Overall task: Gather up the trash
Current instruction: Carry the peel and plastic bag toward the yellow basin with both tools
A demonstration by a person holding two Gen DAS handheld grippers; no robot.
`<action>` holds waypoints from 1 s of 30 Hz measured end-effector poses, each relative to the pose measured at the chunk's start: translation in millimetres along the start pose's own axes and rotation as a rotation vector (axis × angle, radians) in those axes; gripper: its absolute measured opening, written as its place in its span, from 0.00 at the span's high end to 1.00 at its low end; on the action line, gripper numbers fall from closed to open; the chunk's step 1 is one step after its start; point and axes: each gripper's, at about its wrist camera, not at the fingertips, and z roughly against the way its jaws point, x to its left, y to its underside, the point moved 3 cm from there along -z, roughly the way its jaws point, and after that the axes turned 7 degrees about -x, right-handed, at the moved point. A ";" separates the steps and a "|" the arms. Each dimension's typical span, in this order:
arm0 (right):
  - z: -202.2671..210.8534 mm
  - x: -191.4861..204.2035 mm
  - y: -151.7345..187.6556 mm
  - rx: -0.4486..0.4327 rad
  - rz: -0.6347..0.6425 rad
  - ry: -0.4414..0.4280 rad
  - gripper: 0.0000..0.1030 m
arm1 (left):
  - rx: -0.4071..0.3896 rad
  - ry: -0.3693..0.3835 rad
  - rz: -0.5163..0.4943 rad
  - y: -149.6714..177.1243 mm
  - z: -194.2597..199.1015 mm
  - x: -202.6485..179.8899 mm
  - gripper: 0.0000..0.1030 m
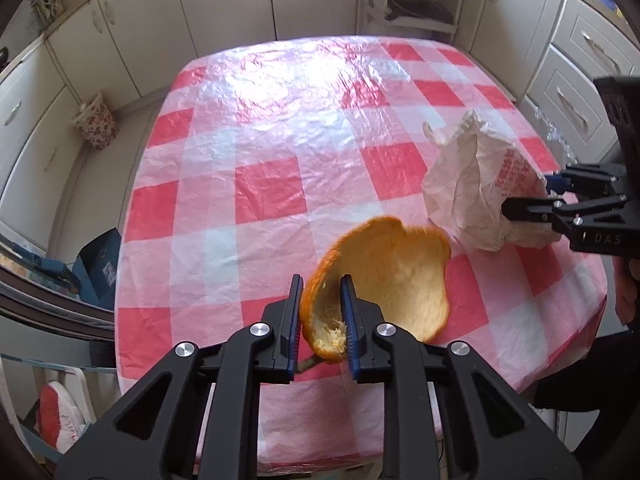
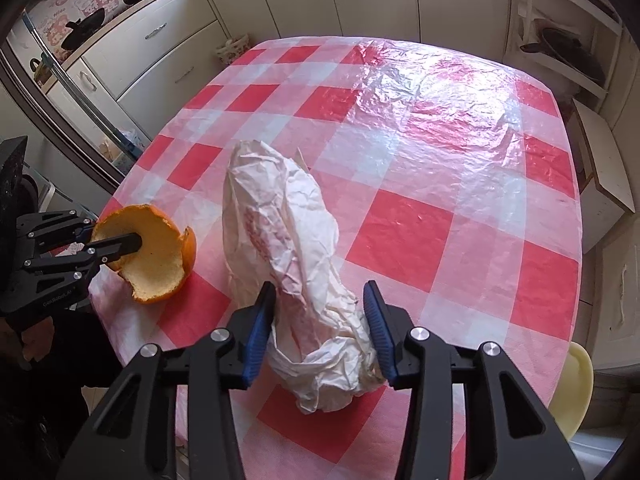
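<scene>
- A kitchen with cream cabinets rings the worktop [image 1: 256, 184], which wears a red-and-white check cloth under clear plastic film.
- Our left gripper [image 1: 320, 308] has its jaws pinched on the rim of an orange peel [image 1: 392, 276], lifted near the front edge of the cloth.
- Our right gripper [image 2: 320, 320] has its jaws closed about the bunched end of a crumpled white bag [image 2: 296, 256], the rest lying on the cloth.
- We judge both pieces picked up — no bin shows, so dropping them off remains.
- Writing: "DAS" on the right gripper's body; red print on the bag, too creased to read.
</scene>
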 end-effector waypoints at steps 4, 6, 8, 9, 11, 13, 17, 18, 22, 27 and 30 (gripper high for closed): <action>6.6 -2.0 -0.4 -0.013 -0.004 0.004 0.57 | -0.062 -0.009 0.034 -8.8 11.8 4.4 0.85; 9.6 -3.6 -0.4 -0.019 -0.008 0.007 0.57 | -0.092 -0.015 0.050 -12.5 17.7 6.5 0.86; 11.6 -4.8 -0.9 -0.024 -0.010 0.009 0.57 | -0.118 -0.022 0.062 -15.6 22.6 8.3 0.86; 13.2 -5.4 -1.2 -0.028 -0.013 0.009 0.57 | -0.133 -0.024 0.070 -17.3 25.6 9.6 0.87; 16.4 -6.3 -1.7 -0.035 -0.018 0.008 0.57 | -0.154 -0.033 0.084 -19.8 30.6 12.3 0.87; 19.4 -6.6 -1.5 -0.041 -0.021 0.007 0.57 | -0.174 -0.031 0.102 -22.5 35.3 14.4 0.87; 22.2 -7.4 0.4 -0.045 -0.023 0.005 0.57 | -0.218 -0.033 0.113 -28.2 44.8 12.0 0.87; 23.7 -8.2 0.8 -0.048 -0.025 0.005 0.57 | -0.225 -0.035 0.112 -29.1 46.3 10.8 0.87; 30.5 -13.1 2.0 -0.059 -0.031 0.007 0.57 | -0.244 -0.043 0.108 -32.9 49.1 4.9 0.87; 40.4 -25.2 6.0 -0.077 -0.055 0.023 0.57 | -0.271 -0.048 0.093 -38.0 54.6 -7.8 0.87; 48.8 -37.9 9.7 -0.093 -0.080 0.037 0.57 | -0.280 -0.038 0.080 -42.3 55.1 -20.1 0.87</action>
